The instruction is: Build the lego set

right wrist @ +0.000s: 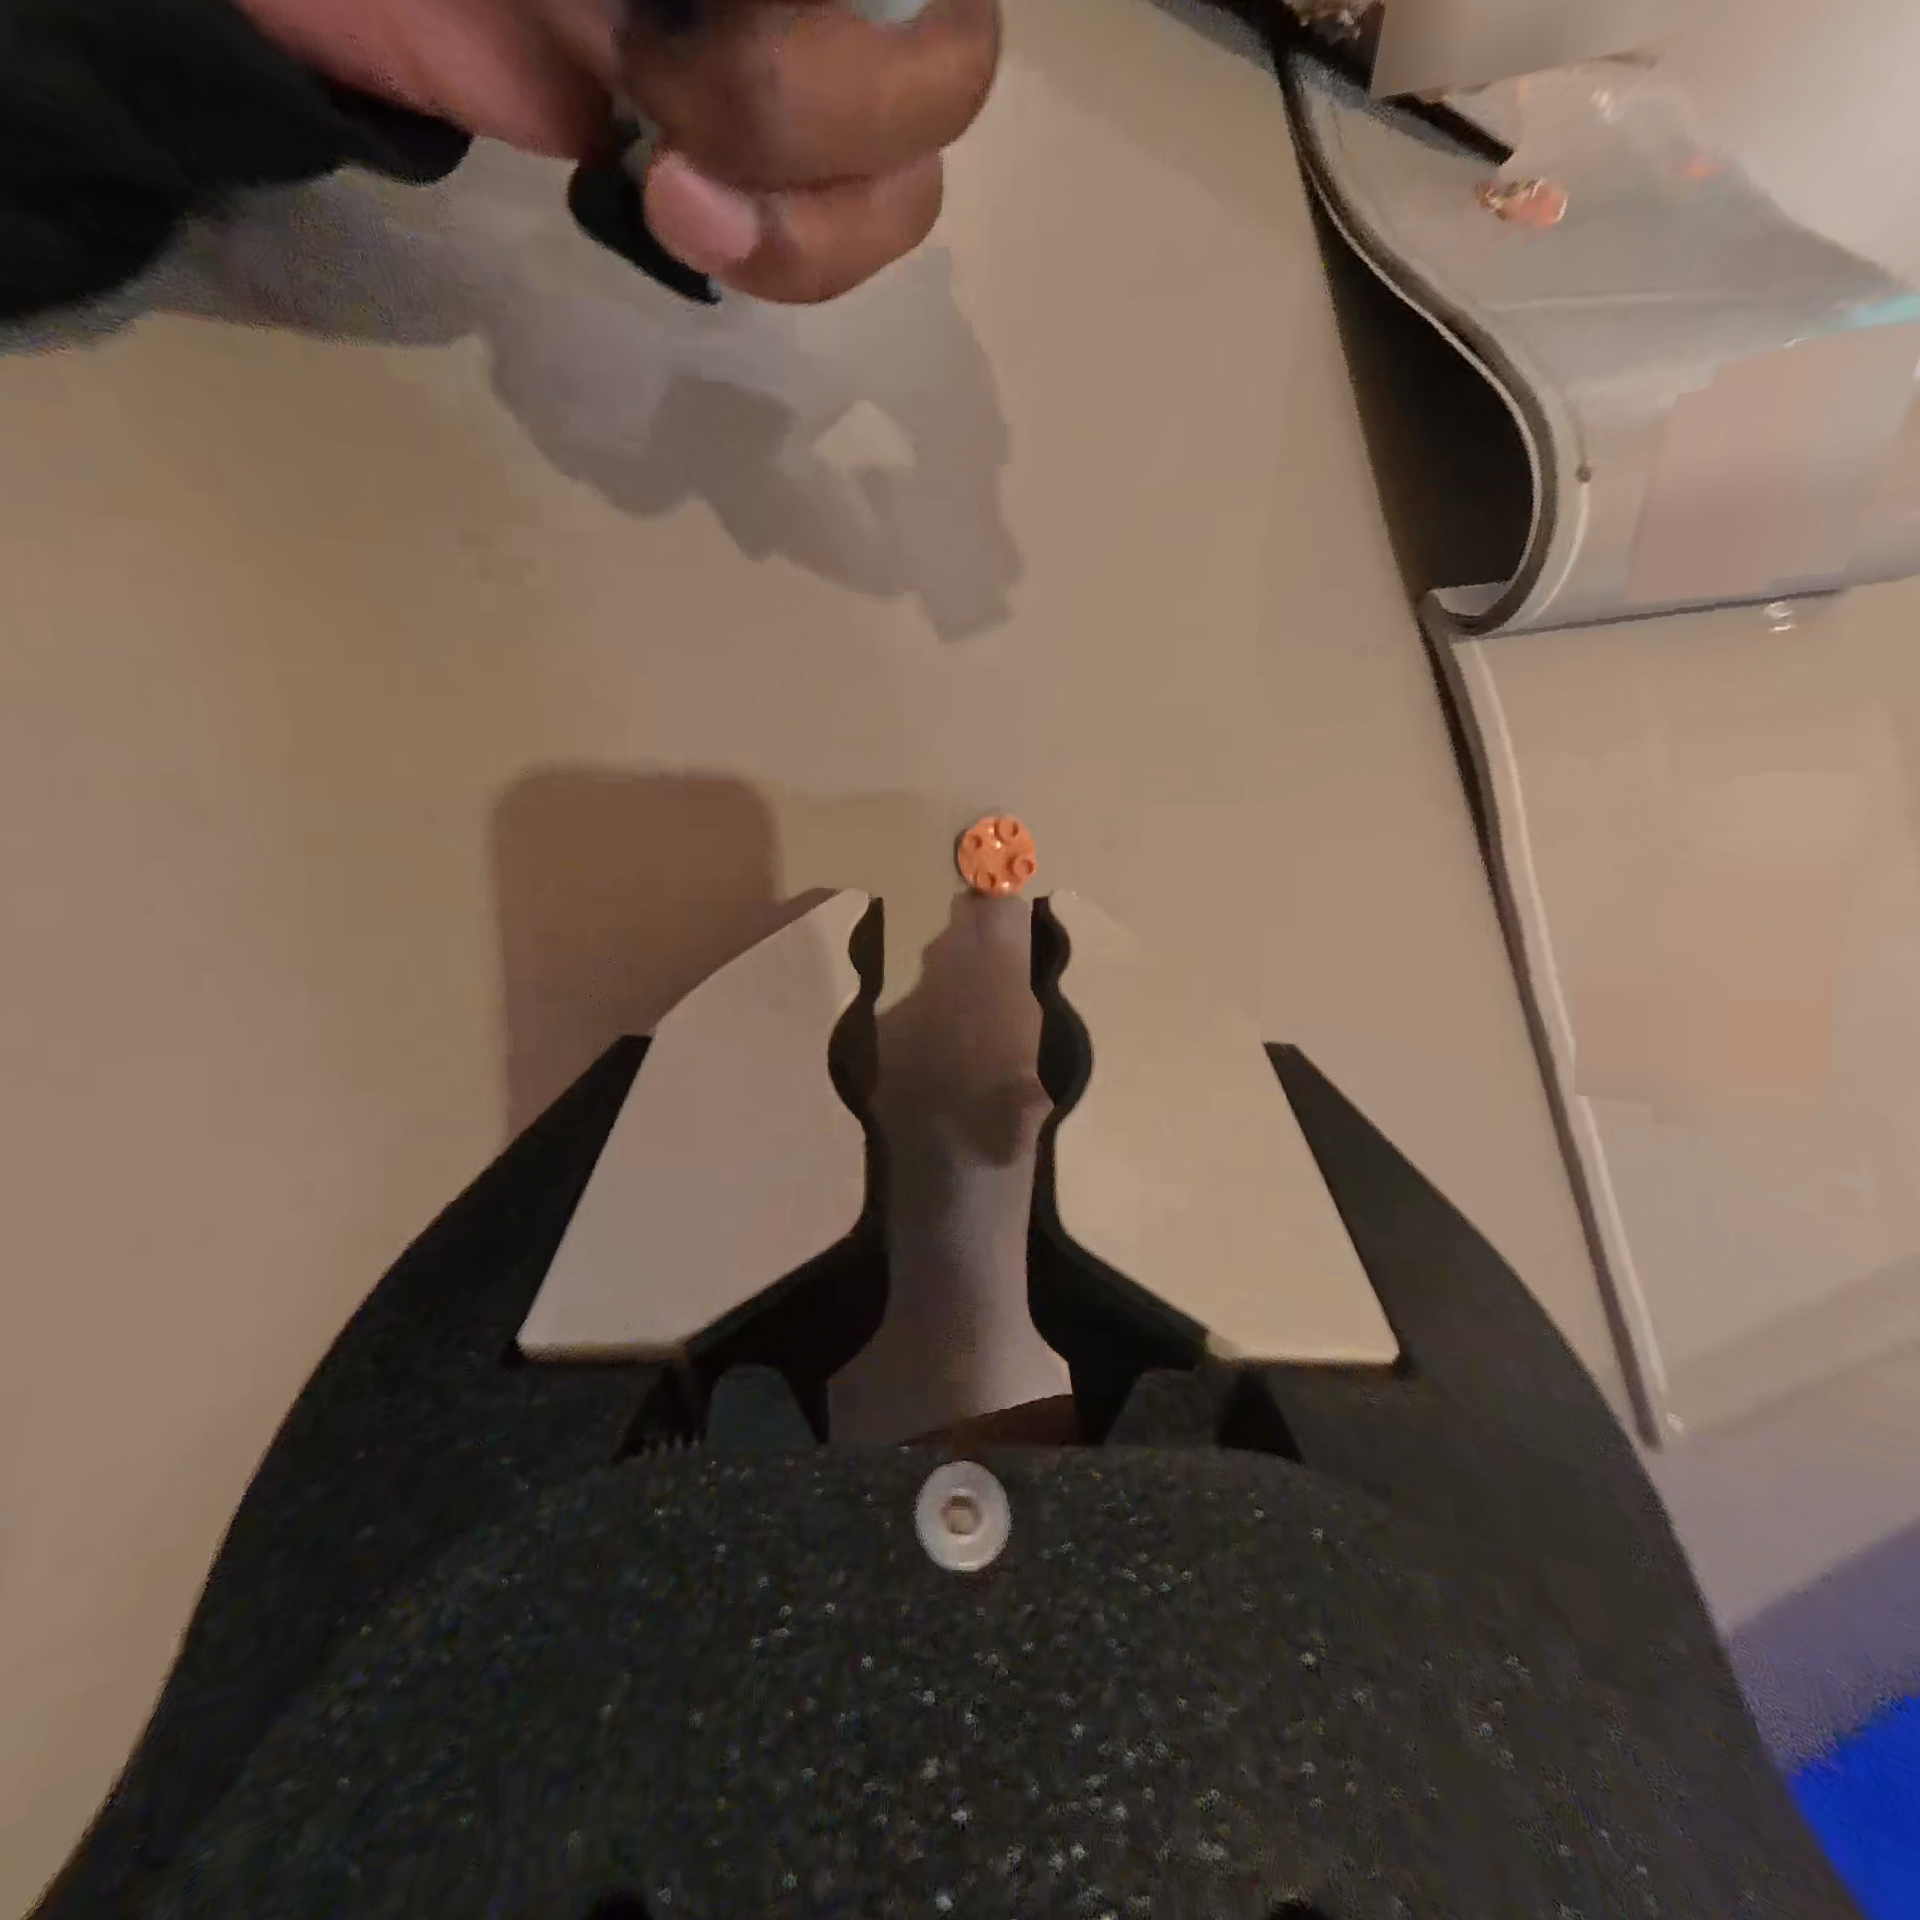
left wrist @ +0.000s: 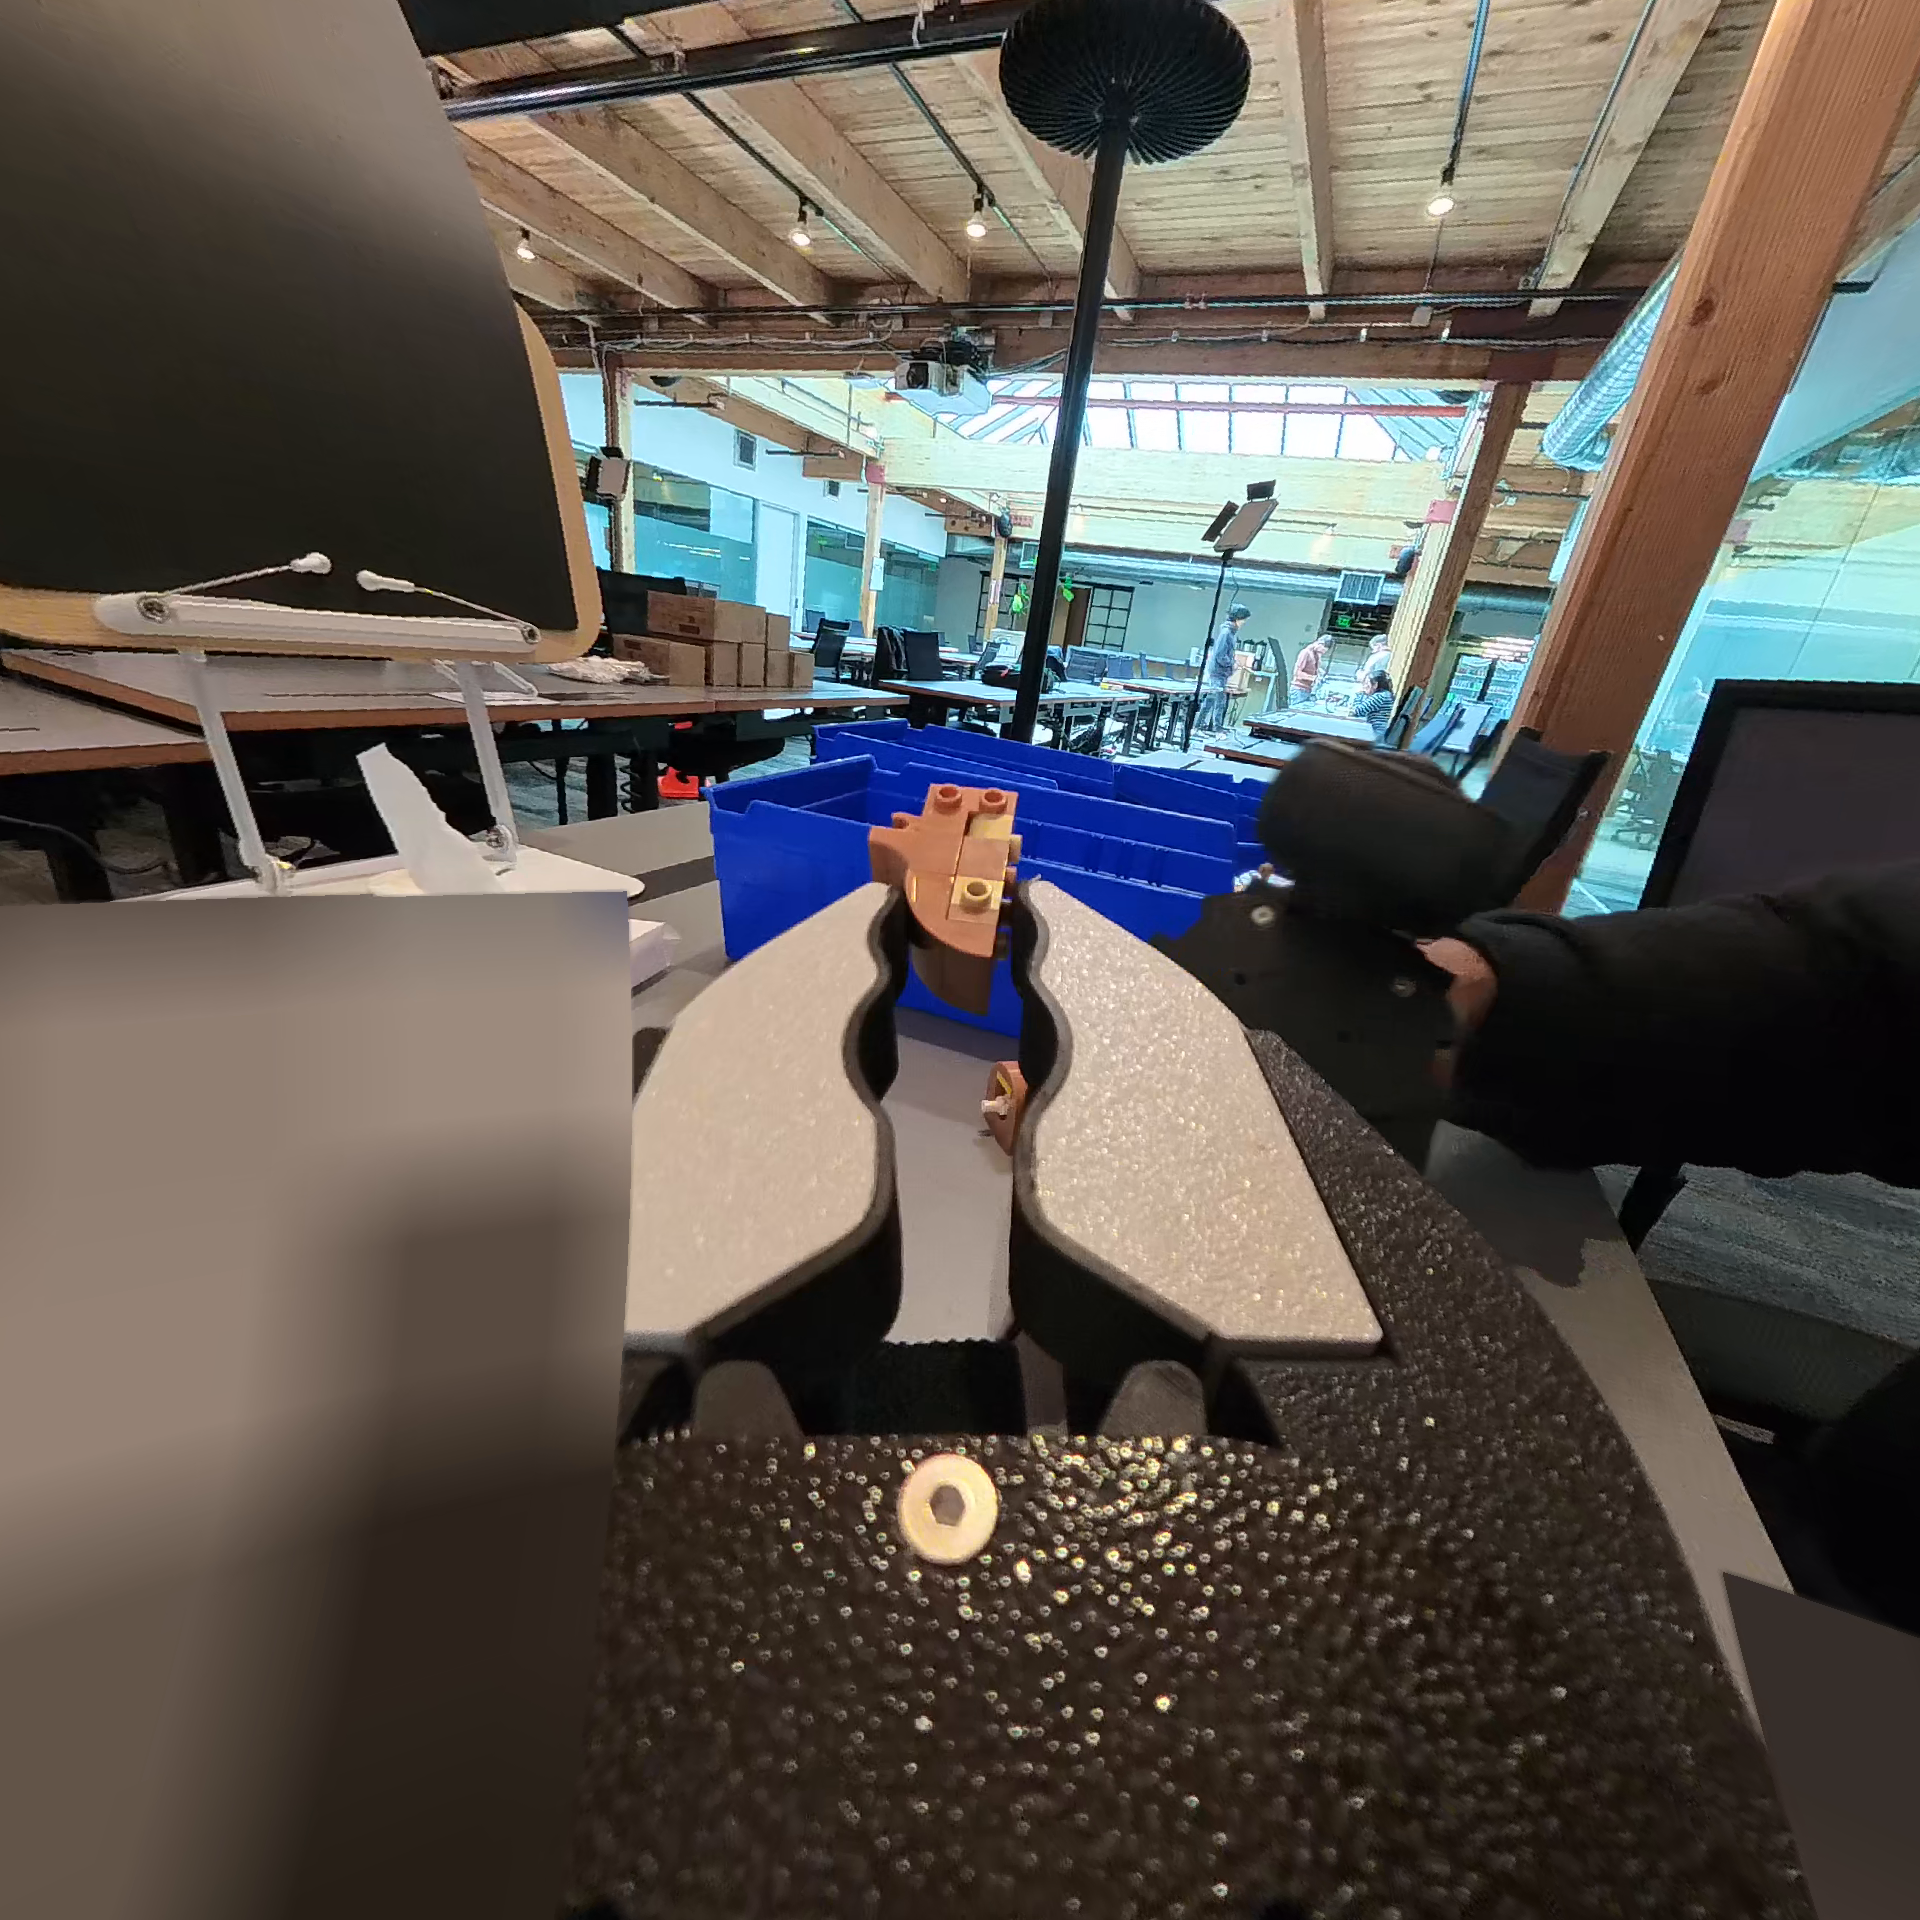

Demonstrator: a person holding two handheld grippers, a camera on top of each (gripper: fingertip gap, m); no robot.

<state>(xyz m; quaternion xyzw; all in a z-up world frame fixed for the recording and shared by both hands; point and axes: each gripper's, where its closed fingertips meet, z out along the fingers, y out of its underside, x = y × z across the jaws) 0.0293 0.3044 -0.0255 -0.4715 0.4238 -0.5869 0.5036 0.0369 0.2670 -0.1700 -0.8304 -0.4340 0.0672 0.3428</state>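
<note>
In the left wrist view my left gripper (left wrist: 956, 914) is shut on a brown brick assembly (left wrist: 951, 862) with tan pieces, and both pads press its curved lower part. It is held in the air in front of a blue bin (left wrist: 790, 873). A small brown piece (left wrist: 1006, 1107) lies on the table below the fingers. My right gripper (left wrist: 1340, 935) shows at the right, held by a hand in a black sleeve. In the right wrist view my right gripper (right wrist: 956, 909) is open and empty, pointing down at the table. A small round orange plate (right wrist: 997, 854) lies flat just beyond its fingertips.
Several blue bins (left wrist: 1091, 790) stand in a row behind the assembly. A tablet on a white stand (left wrist: 312, 623) and a tissue box are at the left. A hand (right wrist: 790, 125) shows at the top of the right wrist view, and clear plastic (right wrist: 1662, 364) lies at the grey table's (right wrist: 312, 623) right. Some 15 cm of space lies between my two pairs of fingers.
</note>
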